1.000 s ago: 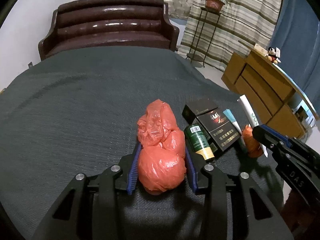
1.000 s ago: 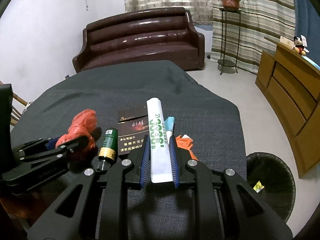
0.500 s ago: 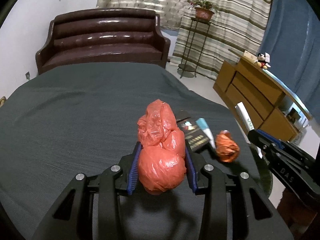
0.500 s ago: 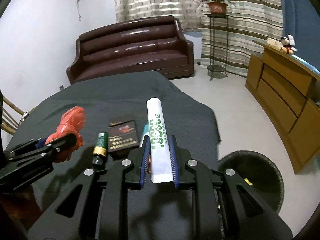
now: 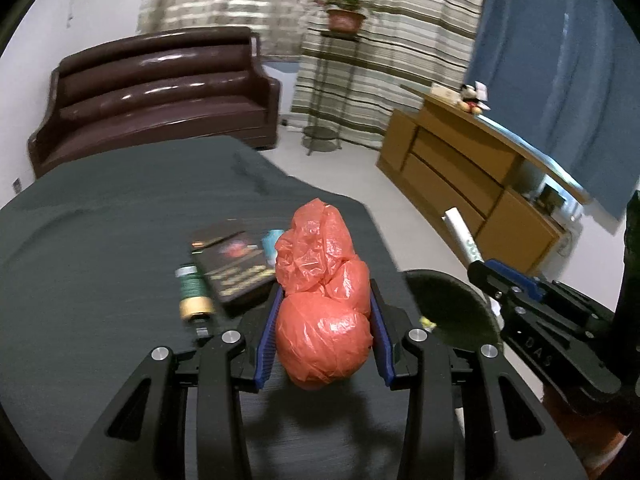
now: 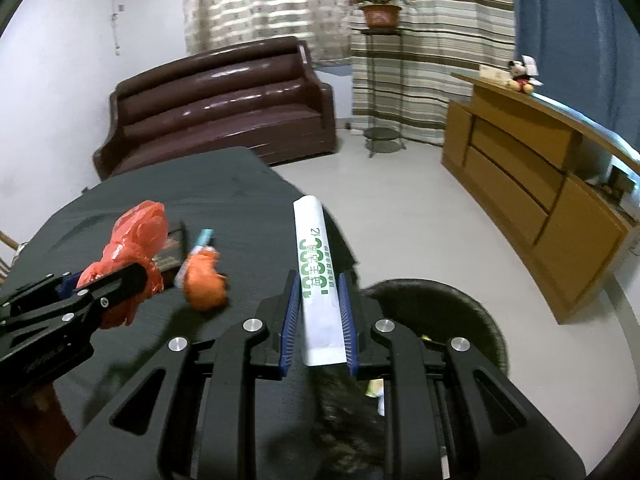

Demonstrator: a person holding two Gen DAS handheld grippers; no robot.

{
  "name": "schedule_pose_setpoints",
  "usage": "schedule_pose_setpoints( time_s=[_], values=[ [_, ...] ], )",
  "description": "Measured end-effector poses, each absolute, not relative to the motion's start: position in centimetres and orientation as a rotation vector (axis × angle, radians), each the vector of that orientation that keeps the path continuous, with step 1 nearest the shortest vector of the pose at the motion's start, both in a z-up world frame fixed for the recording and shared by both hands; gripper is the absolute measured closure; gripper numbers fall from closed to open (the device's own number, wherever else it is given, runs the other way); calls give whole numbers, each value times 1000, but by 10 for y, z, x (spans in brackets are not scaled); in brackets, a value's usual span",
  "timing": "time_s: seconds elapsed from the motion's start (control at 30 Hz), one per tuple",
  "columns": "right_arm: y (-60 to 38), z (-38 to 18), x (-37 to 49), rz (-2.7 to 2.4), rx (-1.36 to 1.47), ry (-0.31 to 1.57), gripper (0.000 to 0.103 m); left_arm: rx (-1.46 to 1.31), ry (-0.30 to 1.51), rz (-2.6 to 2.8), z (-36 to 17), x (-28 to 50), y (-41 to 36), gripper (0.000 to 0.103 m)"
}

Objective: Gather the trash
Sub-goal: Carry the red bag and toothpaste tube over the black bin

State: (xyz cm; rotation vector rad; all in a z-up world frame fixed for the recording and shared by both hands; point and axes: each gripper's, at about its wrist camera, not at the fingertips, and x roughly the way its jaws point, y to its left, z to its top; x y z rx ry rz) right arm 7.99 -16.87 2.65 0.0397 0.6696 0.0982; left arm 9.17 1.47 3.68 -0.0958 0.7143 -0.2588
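Note:
My left gripper (image 5: 323,320) is shut on a crumpled red plastic bag (image 5: 322,300) and holds it above the right edge of the dark table (image 5: 100,240). My right gripper (image 6: 318,312) is shut on a white tube with green print (image 6: 314,264), held over the table edge by the black trash bin (image 6: 436,312). The bin also shows in the left wrist view (image 5: 452,308). A small orange wad (image 6: 204,276), a dark box (image 5: 230,256), a green bottle (image 5: 192,292) and a light blue item (image 6: 202,238) lie on the table.
A brown sofa (image 6: 216,100) stands behind the table. A wooden cabinet (image 6: 532,176) lines the right wall, with a plant stand (image 6: 378,80) by the striped curtains. Pale floor lies between table and cabinet.
Both grippers have swung to the right with their loads, from over the table's middle to its right edge. The black bin has come into view under them.

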Motion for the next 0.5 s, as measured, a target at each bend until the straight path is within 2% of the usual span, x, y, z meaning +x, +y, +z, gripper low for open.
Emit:
schedule_pose_setpoints(
  time_s=[0.5],
  values=[
    [-239, 10, 83, -52, 73, 686, 84, 6, 748, -371, 15, 111, -67, 63]
  ],
)
